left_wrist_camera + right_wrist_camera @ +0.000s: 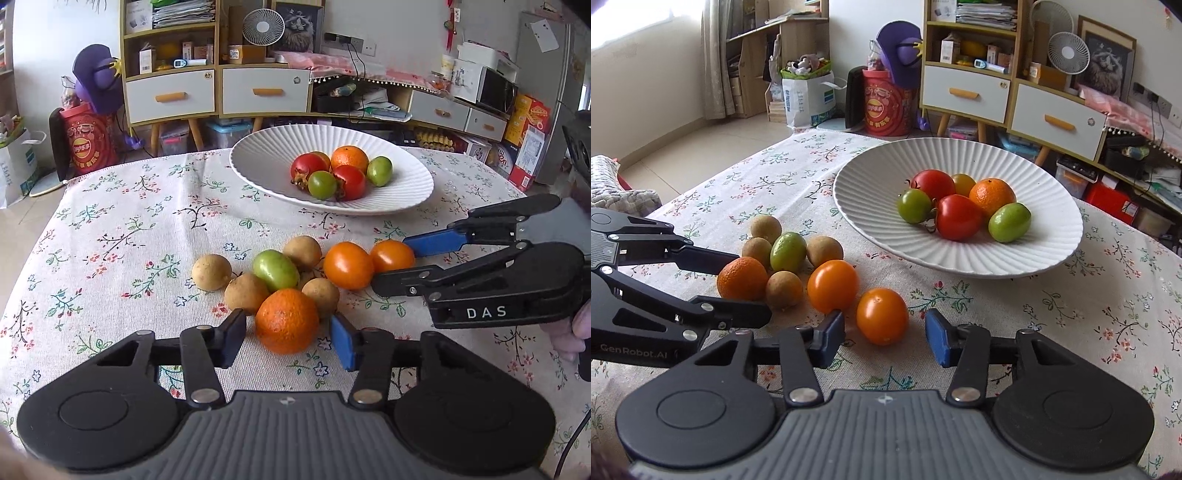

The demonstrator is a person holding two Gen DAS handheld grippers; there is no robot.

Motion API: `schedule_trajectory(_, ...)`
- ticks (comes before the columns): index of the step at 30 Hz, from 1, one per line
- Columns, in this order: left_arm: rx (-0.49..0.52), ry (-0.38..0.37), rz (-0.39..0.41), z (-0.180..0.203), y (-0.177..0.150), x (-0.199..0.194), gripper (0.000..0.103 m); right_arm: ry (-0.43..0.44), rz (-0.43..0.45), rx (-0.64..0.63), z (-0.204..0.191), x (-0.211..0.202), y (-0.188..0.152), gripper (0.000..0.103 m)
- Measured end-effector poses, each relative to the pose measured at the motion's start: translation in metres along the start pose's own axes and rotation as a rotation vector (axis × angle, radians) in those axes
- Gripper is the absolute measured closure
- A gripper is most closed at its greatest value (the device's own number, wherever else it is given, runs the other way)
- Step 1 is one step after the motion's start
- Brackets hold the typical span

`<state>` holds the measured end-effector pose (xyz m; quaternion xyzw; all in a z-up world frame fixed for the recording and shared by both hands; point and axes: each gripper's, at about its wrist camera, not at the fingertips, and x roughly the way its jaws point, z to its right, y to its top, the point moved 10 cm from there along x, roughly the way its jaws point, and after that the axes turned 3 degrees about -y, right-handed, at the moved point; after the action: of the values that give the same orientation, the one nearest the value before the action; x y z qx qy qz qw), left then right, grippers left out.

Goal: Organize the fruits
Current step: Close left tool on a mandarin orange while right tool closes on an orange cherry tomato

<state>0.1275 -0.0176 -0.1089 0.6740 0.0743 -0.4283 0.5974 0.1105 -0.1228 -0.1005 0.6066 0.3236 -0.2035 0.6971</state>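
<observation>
A white ribbed plate (258, 155) (1052, 236) holds several fruits: red tomatoes, green ones and a mandarin. On the floral cloth lies a loose cluster: a mandarin (287, 320) (742, 277), a green fruit (275, 269) (788, 251), several brown longans (211, 272) and two orange tomatoes (348, 264) (882, 315). My left gripper (288, 343) (735, 284) is open, its fingers on either side of the mandarin. My right gripper (884, 338) (397, 264) is open, its fingers on either side of the nearer orange tomato (392, 255).
The table's far edge lies behind the plate. Beyond it stand cabinets with drawers (170, 96), a red snack drum (86, 142) and boxes on the floor. Bare cloth lies to the left (110, 240) of the fruit cluster.
</observation>
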Motion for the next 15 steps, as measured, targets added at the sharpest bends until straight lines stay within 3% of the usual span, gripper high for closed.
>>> schedule_trajectory(4, -0.003, -0.003, -0.001, -0.0012, 0.002, -0.0004, 0.074, -0.002, 0.001, 0.002, 0.0001, -0.0003, 0.0005, 0.068)
schedule_trajectory(6, -0.005, -0.005, -0.003, -0.0013, 0.0026, -0.0011, 0.075, 0.002, -0.001, 0.006, -0.0002, -0.0008, 0.002, 0.076)
schedule_trajectory(15, -0.007, -0.009, -0.005, 0.0005, 0.0071, -0.0058, 0.075, 0.003, -0.006, 0.014, 0.0005, -0.0056, 0.0051, 0.076)
